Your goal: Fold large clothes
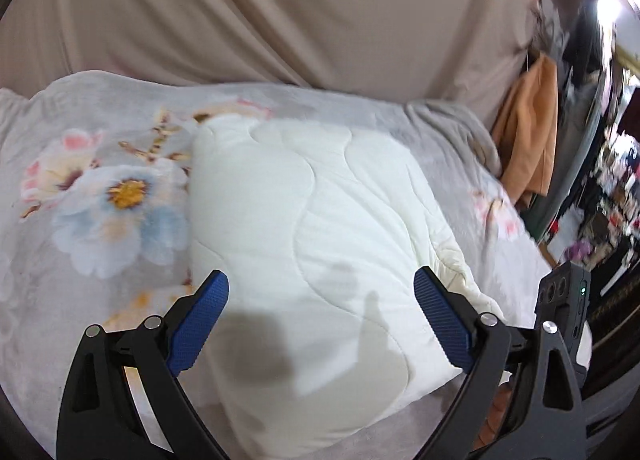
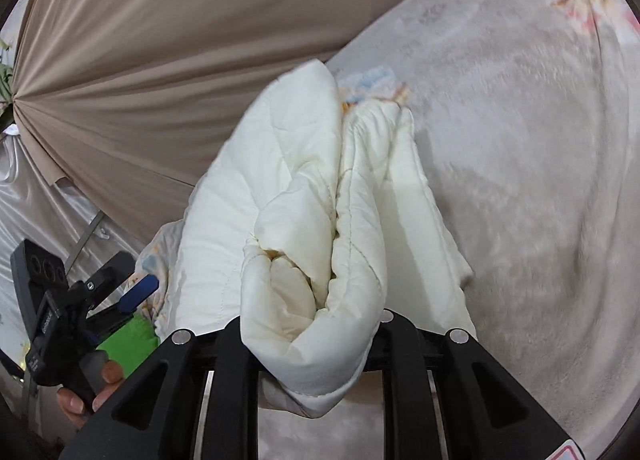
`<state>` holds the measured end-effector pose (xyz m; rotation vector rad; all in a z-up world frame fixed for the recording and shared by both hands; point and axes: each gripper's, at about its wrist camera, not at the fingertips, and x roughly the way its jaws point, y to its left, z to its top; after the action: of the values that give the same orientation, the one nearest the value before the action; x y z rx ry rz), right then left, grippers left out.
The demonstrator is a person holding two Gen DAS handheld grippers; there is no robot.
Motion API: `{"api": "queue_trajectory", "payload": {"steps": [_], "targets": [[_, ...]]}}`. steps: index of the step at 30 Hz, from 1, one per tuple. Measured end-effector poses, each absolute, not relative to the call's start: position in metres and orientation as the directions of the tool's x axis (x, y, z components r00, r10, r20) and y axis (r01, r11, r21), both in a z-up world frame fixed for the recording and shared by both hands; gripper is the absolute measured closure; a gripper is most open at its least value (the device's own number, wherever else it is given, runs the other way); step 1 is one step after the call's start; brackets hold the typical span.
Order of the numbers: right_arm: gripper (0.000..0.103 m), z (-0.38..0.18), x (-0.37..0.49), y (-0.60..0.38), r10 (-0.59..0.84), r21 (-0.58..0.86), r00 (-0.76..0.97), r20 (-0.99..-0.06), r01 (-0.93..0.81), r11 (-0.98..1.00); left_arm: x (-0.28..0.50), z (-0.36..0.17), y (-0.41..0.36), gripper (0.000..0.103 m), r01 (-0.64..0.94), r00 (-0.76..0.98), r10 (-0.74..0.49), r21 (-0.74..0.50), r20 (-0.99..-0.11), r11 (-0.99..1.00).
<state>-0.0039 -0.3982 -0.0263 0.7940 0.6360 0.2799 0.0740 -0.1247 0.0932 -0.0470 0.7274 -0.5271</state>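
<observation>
Right claw [image 2: 316, 324] pinches the bunched white quilt [image 2: 304, 196]; left claw [image 1: 320, 320] hangs spread wide above it.

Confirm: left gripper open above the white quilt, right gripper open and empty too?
Not quite. The right gripper is shut on a bunched edge of the white quilt, as the right wrist view shows. The left gripper is indeed open above it.

text: none legible | labels: none | brands: none | numbers: none | signs: none
</observation>
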Motion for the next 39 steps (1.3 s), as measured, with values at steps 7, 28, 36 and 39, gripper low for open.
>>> {"api": "queue_trajectory", "payload": {"steps": [7,28,36,39], "targets": [[0.076,-0.026,-0.012,-0.399,0.457,0.738,0.782,-0.424,0.005,0.675,0.073,0.058,-0.161,0.009,0.4,0.688,-0.294,0.009,-0.664,0.917],[0.071,0.027,-0.017,-0.406,0.273,0.535,0.828,-0.49,0.038,0.844,0.079,0.055,-0.155,0.007,0.387,0.686,-0.292,-0.006,-0.666,0.922],[0.085,-0.021,-0.017,-0.411,0.29,0.573,0.775,-0.561,0.111,0.812,0.072,0.046,-0.158,0.005,0.417,0.693,-0.285,0.046,-0.662,0.908],[0.085,-0.02,-0.016,-0.407,0.28,0.542,0.772,-0.571,0.098,0.835,0.07,0.043,-0.157,0.005,0.414,0.697,-0.282,0.05,-0.66,0.909]]}}
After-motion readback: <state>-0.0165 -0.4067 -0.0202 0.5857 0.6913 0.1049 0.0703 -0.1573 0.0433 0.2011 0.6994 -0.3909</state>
